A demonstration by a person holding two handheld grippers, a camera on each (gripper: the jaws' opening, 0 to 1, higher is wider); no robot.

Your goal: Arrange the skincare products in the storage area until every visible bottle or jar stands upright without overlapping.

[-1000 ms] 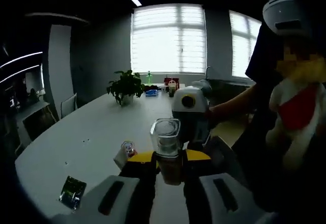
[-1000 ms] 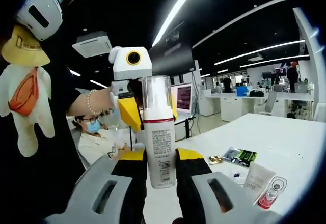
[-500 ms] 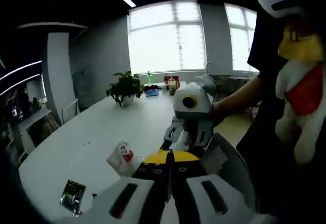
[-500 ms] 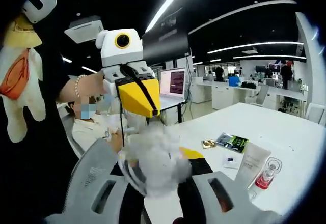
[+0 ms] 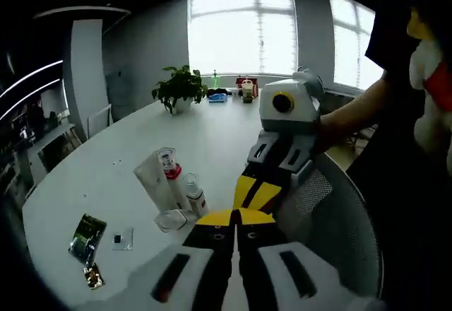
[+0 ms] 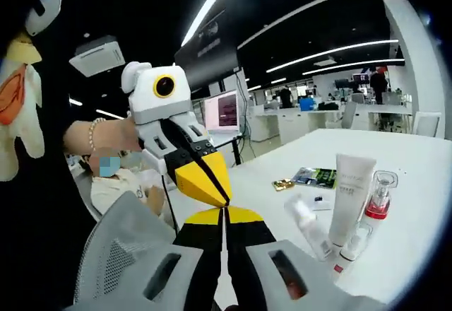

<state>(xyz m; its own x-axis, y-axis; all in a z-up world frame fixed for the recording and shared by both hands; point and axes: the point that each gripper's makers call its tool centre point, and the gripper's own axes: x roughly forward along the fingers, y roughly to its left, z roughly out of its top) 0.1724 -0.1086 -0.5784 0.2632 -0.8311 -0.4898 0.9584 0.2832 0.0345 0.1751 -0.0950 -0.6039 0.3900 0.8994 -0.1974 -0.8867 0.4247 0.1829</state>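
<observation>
Hovering above table edge, left gripper (image 5: 234,235) and right gripper (image 6: 224,235) both pinched together on nothing, tips nearly meeting each other.
Skincare cluster on white table (image 5: 141,155): tall tube (image 6: 349,196) and red-capped bottle (image 6: 379,198) upright side by side; small white bottle (image 6: 308,225) leaning or lying (cannot tell which) just beside tube; clear cap (image 5: 170,220) loose near it.
Risk: reaching for slanted bottle likely knocks tube, items crowded.
Sachets (image 5: 86,236) lie apart, near left

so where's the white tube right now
In the right gripper view the white tube stands cap-down on the table's right side, beside the red-capped bottle.
</observation>
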